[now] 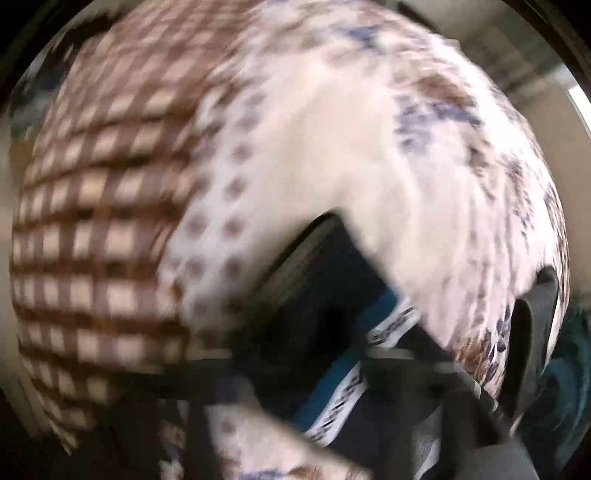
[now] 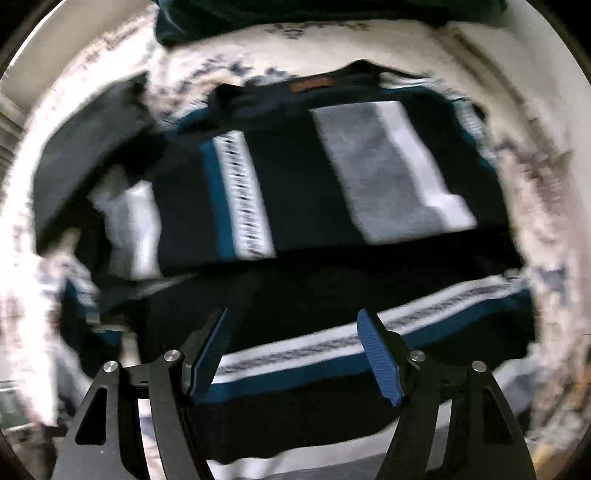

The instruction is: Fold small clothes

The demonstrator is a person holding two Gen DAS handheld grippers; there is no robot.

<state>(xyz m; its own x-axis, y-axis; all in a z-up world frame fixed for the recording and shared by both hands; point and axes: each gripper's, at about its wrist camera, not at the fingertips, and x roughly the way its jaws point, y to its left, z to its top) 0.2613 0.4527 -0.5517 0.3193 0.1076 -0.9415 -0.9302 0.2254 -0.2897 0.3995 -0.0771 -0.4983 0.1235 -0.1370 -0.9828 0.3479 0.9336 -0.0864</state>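
Note:
A dark navy garment (image 2: 303,192) with teal, white and grey stripes lies folded on a white patterned bedspread (image 2: 546,206). My right gripper (image 2: 291,321) hovers just above its near edge, jaws wide open, blue pads (image 2: 380,362) showing, nothing held. In the blurred left wrist view, the same striped garment (image 1: 332,369) shows at the bottom. My left gripper's fingers are not clearly visible there; only blurred dark bars (image 1: 424,365) cross the lower frame.
A dark grey cloth (image 2: 92,155) lies at the left of the striped garment. Another dark teal garment (image 2: 295,18) lies at the far edge. A brown checked cover (image 1: 99,221) and the white floral bedspread (image 1: 332,147) fill the left wrist view.

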